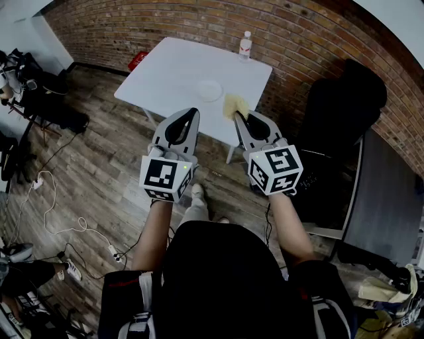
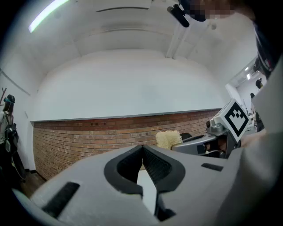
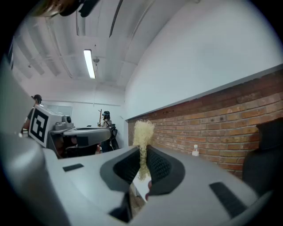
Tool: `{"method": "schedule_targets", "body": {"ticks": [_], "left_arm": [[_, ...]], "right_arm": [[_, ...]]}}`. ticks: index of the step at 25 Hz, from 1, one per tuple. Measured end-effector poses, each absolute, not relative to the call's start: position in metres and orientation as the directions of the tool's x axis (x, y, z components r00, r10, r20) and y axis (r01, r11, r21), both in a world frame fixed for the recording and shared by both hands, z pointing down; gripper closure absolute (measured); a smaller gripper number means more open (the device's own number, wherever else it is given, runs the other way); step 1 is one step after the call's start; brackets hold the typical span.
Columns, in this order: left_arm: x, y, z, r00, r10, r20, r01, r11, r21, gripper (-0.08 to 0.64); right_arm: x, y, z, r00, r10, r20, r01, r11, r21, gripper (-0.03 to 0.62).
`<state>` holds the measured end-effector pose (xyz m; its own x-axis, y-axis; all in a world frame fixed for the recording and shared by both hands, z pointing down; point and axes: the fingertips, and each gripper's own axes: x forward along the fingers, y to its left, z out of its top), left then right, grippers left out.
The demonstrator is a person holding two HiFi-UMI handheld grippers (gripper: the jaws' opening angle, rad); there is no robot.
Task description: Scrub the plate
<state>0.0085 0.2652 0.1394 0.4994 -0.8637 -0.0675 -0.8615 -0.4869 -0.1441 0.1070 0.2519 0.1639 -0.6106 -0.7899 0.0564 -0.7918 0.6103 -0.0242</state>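
Two grippers are hovering level and side by side over the wooden floor (image 1: 99,172), short of the white table (image 1: 165,73). The left gripper (image 2: 142,149) is pressing its jaws together with nothing between them. The right gripper (image 3: 143,152) is pinching a yellow fibrous scrubber (image 3: 142,130), which is sticking out past the jaw tips. The plate (image 1: 209,90) is lying on the table, toward the side nearest the person, well apart from both grippers. A water bottle (image 1: 245,46) is standing upright at the table's far side by the brick wall (image 1: 165,20). A black chair (image 1: 344,106) is sitting to the right of the table.
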Motion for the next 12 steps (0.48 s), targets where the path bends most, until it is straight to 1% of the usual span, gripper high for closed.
{"method": "schedule_targets", "body": {"ticks": [12], "left_arm": [[0.0033, 0.2650, 0.1435, 0.489, -0.871, -0.051, -0.868, -0.479, -0.133, 0.540]], "right_arm": [[0.1046, 0.2545, 0.1658, -0.621, -0.782, 0.053, -0.784, 0.619, -0.059, 0.554]]}}
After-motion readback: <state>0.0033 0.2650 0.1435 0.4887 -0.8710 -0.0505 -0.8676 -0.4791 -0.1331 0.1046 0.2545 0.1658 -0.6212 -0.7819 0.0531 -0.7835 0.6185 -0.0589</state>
